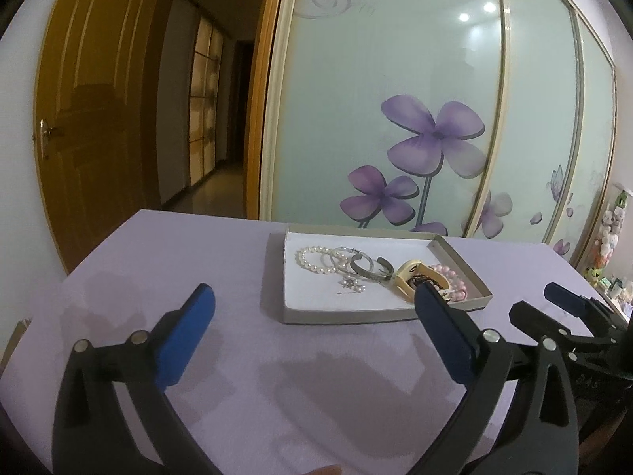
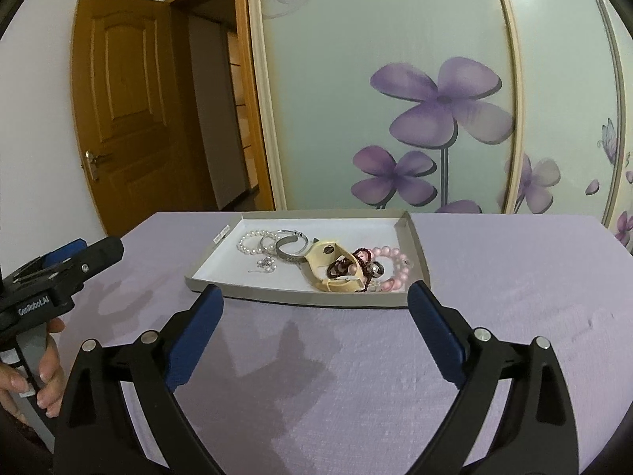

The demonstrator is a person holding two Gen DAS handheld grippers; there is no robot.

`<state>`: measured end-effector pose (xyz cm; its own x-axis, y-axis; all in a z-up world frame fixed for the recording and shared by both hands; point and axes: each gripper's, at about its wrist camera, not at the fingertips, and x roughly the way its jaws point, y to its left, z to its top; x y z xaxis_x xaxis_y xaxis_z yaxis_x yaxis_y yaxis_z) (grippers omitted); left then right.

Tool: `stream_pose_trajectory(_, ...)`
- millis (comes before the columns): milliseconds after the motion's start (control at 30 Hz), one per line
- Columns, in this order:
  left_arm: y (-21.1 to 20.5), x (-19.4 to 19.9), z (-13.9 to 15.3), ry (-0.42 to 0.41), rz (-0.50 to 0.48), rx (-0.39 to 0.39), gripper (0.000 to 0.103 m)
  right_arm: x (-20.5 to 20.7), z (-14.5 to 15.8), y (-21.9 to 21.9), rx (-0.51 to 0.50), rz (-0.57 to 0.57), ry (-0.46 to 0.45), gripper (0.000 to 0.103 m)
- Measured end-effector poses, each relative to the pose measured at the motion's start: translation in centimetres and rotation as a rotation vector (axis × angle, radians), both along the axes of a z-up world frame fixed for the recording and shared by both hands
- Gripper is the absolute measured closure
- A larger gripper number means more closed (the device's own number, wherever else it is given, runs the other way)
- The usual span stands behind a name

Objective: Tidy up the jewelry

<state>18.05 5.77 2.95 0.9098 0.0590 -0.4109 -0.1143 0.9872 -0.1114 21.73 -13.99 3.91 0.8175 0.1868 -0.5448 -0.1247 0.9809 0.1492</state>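
a home bedroom: floral sliding wardrobe doors (image 2: 395,99), wooden door (image 2: 122,103), hallway beyond.

Dim, even ceiling light; two lamps glare on the wardrobe door (image 1: 395,79). Soft shadows pool on the tablecloth (image 2: 316,376) (several, overlapping). Edges bend and darken; slight softness throughout.

Both cams low over the lilac desk (image 1: 178,245), looking forward past spread gripper fingers at the jewelry tray (image 1: 356,316). Left wrist view sits near, just left of the tray (image 2: 308,299); right wrist view near, square in front of it. Shared: tray, flowered wardrobe doors (image 1: 376,99) behind the tray, wooden door (image 2: 118,99) far left of the tray.
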Motion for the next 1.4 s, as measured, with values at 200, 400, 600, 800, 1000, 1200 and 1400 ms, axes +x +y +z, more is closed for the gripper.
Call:
stream_pose_trajectory(200, -0.5, -0.3, -0.8, -0.011, -0.002, 0.016, 0.002, 0.0, -0.9, -0.4, 0.036, -0.014, 0.012, 0.007)
stream_pose_trajectory(400, -1.0, -0.5, -1.4, -0.011, -0.032, 0.030, 0.002, -0.1, -1.3, -0.6, 0.030, -0.018, 0.013, 0.007)
stream_pose_trajectory(600, -1.1, -0.6, -1.6, -0.011, -0.055, 0.022, 0.002, 0.0, -1.4, -0.5, 0.037, -0.020, 0.016, 0.007)
stream_pose_trajectory(800, -1.4, -0.6, -1.8, -0.012, -0.063, 0.027, 0.002, -0.1, -1.4, -0.5, 0.040, -0.019, 0.011, 0.007)
stream_pose_trajectory(1000, -1.6, -0.5, -2.0, -0.007, -0.077, 0.031, 0.002, -0.1, -1.4, -0.5, 0.038, -0.016, 0.013, 0.007)
stream_pose_trajectory(1200, -1.7, -0.5, -2.2, -0.008, -0.092, 0.024, 0.002, 0.3, -1.4, -0.5, 0.047, -0.015, 0.019, 0.007)
stream_pose_trajectory(1400, -1.7, -0.4, -2.3, -0.008, -0.093, 0.021, 0.002, 0.2, -1.4, -0.6, 0.047, -0.015, 0.019, 0.007)
